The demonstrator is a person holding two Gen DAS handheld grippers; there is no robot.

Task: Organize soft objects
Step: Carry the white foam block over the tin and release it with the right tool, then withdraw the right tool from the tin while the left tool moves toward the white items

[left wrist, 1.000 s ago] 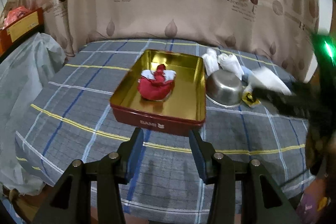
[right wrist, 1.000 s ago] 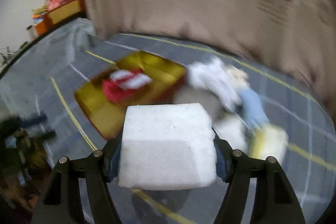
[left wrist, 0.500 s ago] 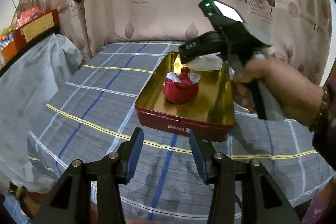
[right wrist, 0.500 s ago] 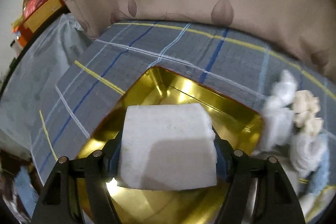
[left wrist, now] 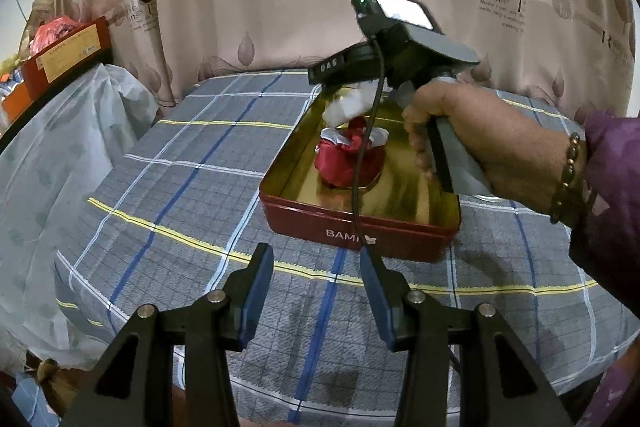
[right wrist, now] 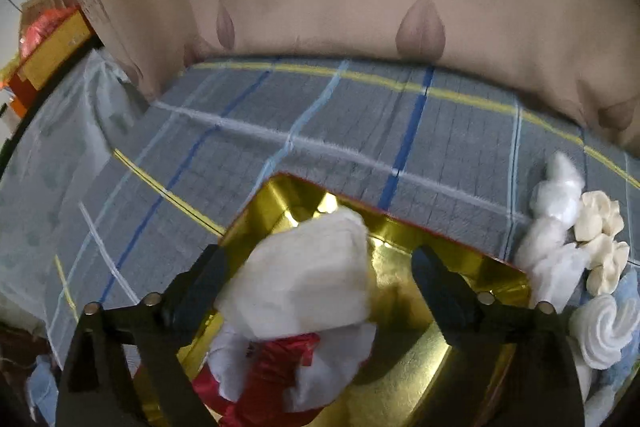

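Right gripper (right wrist: pixel 320 267) over the far half of the tin (left wrist: pixel 360 231); jaws just spread wide, white foam block (right wrist: pixel 308 275) between them, tilted toward the left jaw and clear of the right one. Released, by the look of it: not pressed on either side, though contact with the left pad cannot be ruled out. Block directly ahead of and below the jaws, long axis roughly across the gap, lower edge just above or on the red and white cloth bundle (right wrist: pixel 280 371) in the tin.

Left gripper (left wrist: pixel 316 291) half spread, nothing in it, tin well ahead of its tips. Right hand (left wrist: pixel 460 131) clearly nearer the work.

Coming move, judged: back the right jaws straight off without dragging the block.

Block: matte, chalky, blunt-cornered. Bundle: glossy, crinkled. Tin: gold mirror inside, red outside. More white and cream puffs (right wrist: pixel 568 227) beside the right jaw, outside the tin, on plaid cloth (left wrist: pixel 200 187)
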